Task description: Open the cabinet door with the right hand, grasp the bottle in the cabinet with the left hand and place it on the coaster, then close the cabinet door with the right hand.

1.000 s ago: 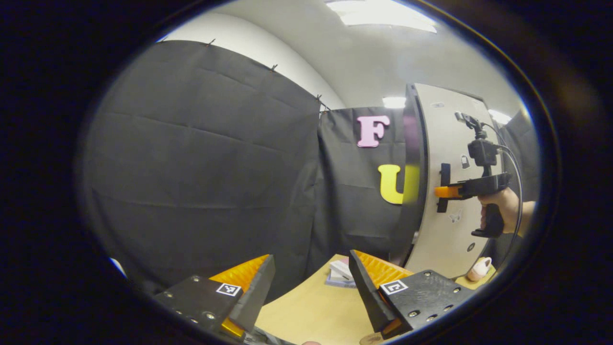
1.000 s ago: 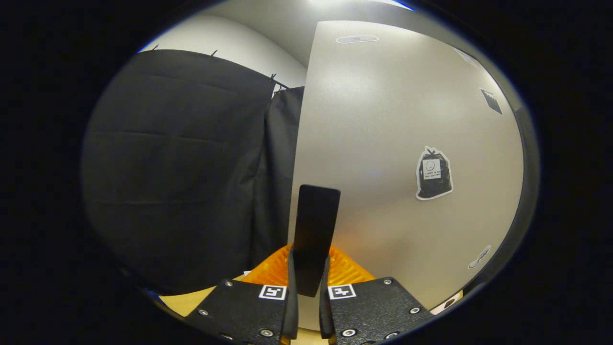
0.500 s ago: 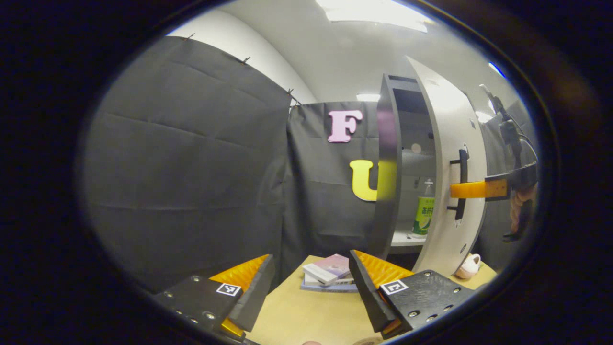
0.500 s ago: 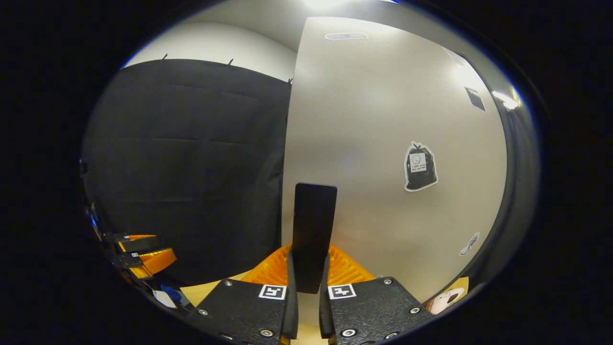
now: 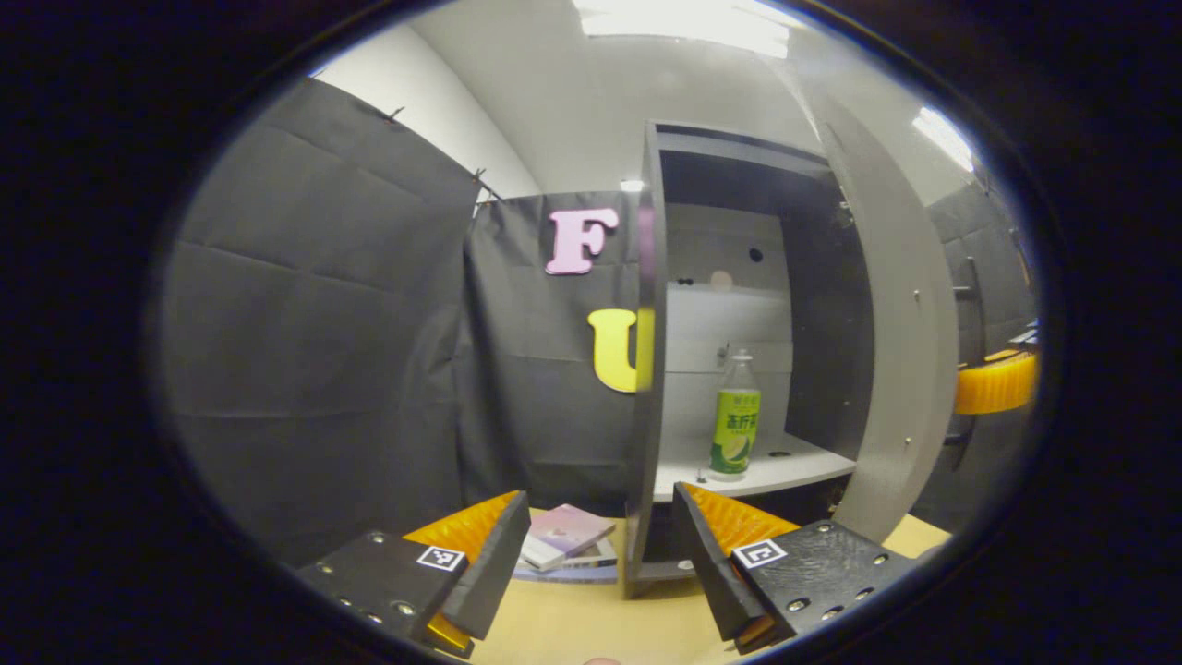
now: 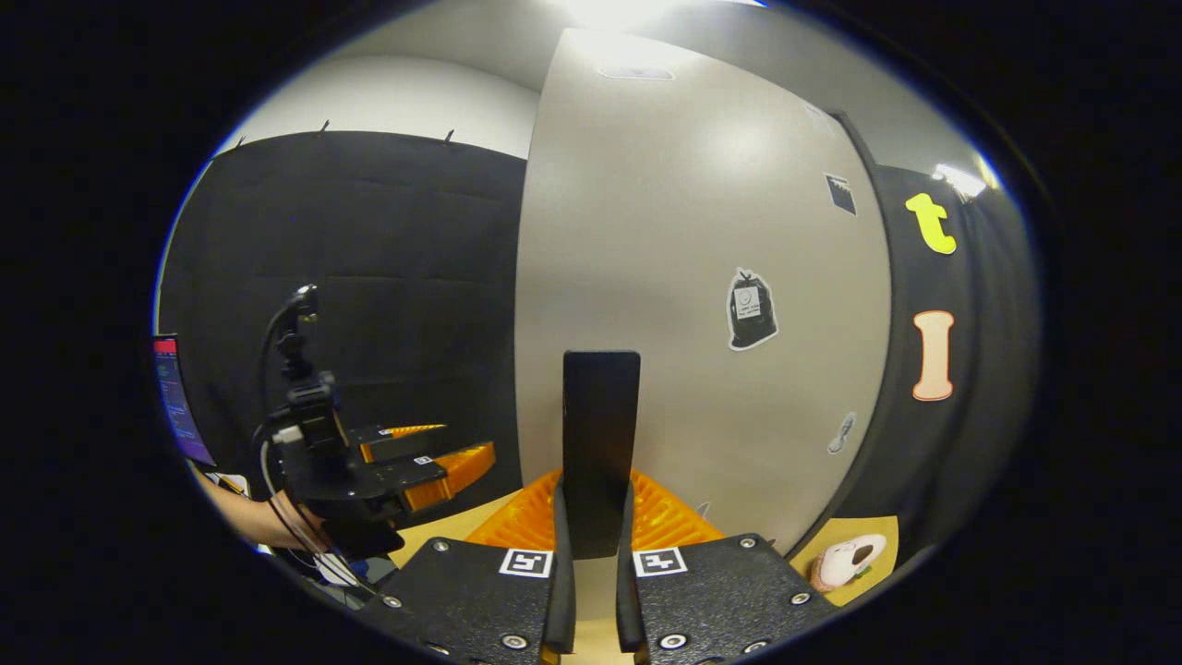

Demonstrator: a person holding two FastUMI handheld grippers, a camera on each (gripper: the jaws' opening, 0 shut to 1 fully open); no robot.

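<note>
The grey cabinet [image 5: 646, 369] stands with its door [image 5: 900, 369] swung wide. Inside, a clear bottle with a green label [image 5: 734, 416] stands upright on the white shelf [image 5: 785, 466]. My left gripper [image 5: 600, 545] hovers open above the table, well short of the bottle, with nothing between its fingers. My right gripper [image 6: 596, 517] is shut on the black door handle [image 6: 600, 434] on the door's pale front [image 6: 693, 277]. In the left gripper view the right gripper [image 5: 979, 392] pokes out past the door's edge. In the right gripper view the left gripper [image 6: 457, 443] is at the left, held by a hand.
A stack of books [image 5: 563, 540] lies on the wooden table [image 5: 572, 628] just left of the cabinet's base. A small pale pink figure [image 6: 845, 562] sits on the table by the door's hinge side. A screen [image 6: 175, 397] glows at the far left.
The door has swung far open with my right gripper on its handle, and the bottle and shelf have come into full sight. The left gripper stayed open.
</note>
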